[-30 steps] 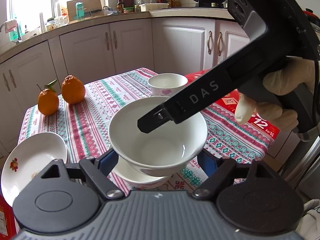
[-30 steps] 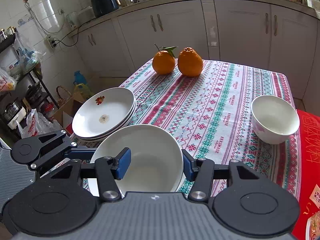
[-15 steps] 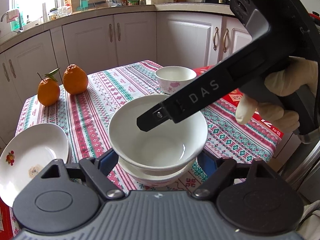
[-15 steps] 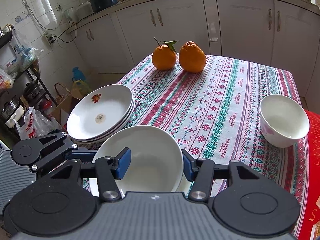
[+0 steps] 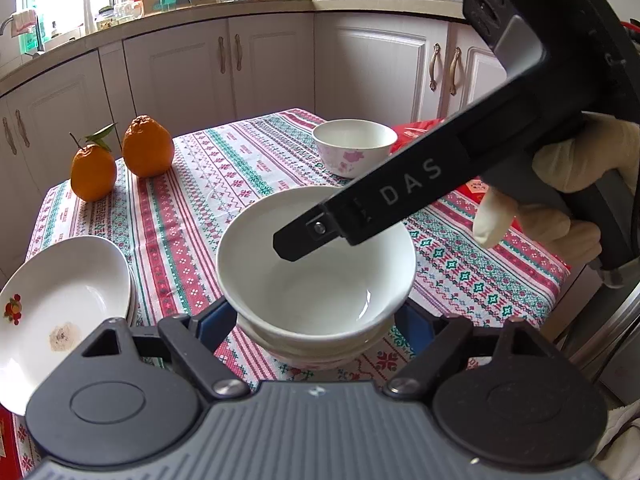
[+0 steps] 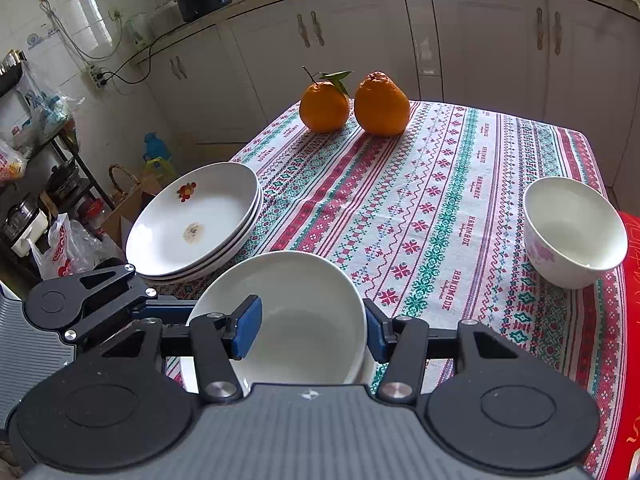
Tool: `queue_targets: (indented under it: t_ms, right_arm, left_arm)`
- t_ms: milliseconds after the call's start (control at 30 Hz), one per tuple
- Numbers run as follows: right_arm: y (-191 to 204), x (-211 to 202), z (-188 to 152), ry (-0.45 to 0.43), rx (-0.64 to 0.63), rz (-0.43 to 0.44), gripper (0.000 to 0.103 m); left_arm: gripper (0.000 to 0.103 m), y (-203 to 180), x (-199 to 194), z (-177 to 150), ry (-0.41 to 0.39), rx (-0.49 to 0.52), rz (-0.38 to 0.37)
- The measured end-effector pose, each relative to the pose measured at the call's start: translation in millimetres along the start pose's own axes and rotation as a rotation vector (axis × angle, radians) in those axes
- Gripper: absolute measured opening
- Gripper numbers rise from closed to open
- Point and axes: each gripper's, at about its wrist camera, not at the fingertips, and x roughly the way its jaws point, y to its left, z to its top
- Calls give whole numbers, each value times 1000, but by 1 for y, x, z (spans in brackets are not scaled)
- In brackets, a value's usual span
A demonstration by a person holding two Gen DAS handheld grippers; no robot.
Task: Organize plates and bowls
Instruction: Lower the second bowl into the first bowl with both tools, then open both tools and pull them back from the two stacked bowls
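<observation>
Bowl [image 5: 316,276] sits nested on a stack at the tablecloth's [image 6: 440,208] near edge, gripped across its rim by both the left gripper [image 5: 316,316] and right gripper [image 6: 312,330]. Stacked plates [image 6: 196,220] lie beside it, two oranges [image 6: 354,104] and another bowl [image 6: 574,232] farther off, white cabinets [image 5: 276,68] behind.

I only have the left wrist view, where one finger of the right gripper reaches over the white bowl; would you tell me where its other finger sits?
Observer: In the right wrist view the right gripper straddles the rim of the top bowl, with one finger inside and the other outside.
Operator: Thank you. How many plates are stacked to the left?
Observer: The plate stack shows three rims, as far as I can tell.
Operator: Is the small floral bowl empty?
Observer: The whole inside of the small floral bowl shows here, and it looks empty.
</observation>
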Motion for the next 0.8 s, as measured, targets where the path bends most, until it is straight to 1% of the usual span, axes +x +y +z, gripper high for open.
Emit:
queue_targets:
  t_ms: [567,667,800]
  right_arm:
    - [0,5,-2,-2,-13,-4,60]
    - [0,5,-3,-8,-17,-5,61]
    - [1,3,-5,-16,-35,-28,65]
  left_arm:
    - [87,2,2,-2,-1,-12,0]
    - [88,4,3,-3,-1,-25,-8]
    - [89,4,2,-3,-6,-22,-3]
